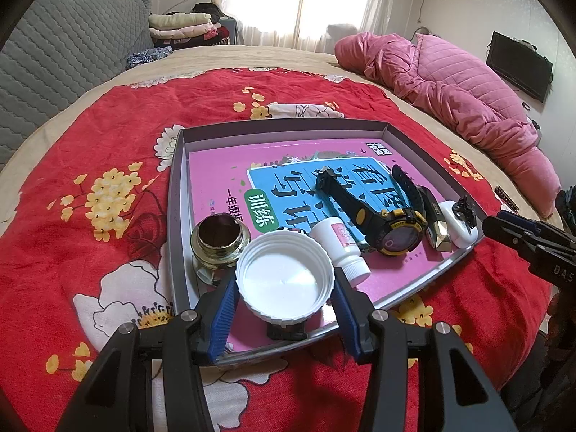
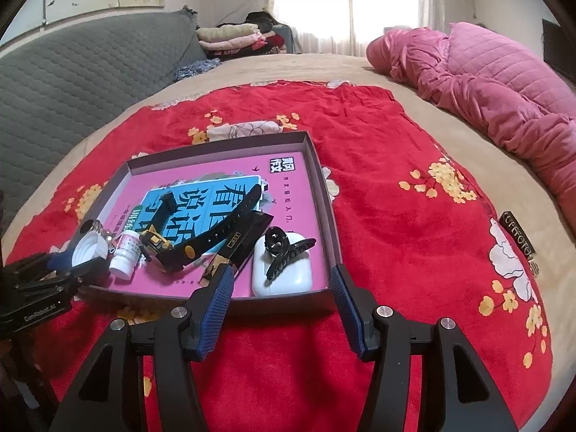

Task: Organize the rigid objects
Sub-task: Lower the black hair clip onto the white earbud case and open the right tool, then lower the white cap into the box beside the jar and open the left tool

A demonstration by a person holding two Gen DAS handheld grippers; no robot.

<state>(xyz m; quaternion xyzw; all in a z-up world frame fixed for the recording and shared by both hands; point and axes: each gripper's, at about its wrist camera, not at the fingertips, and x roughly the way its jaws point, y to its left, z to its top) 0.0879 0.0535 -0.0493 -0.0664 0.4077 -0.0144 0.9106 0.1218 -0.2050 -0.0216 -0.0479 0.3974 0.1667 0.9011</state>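
The left gripper is clamped on the white cap over the near left of the tray. Risk: a slack grip drops the cap onto the pill bottle. The right gripper stands open and empty; the hair clip appears to rest on the earbud case. Legible: "DAS" on the right gripper; the book carries Chinese print.

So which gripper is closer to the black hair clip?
Right. The right gripper is open just in front of the hair clip on the white case. The left gripper holds a white cap across the tray.
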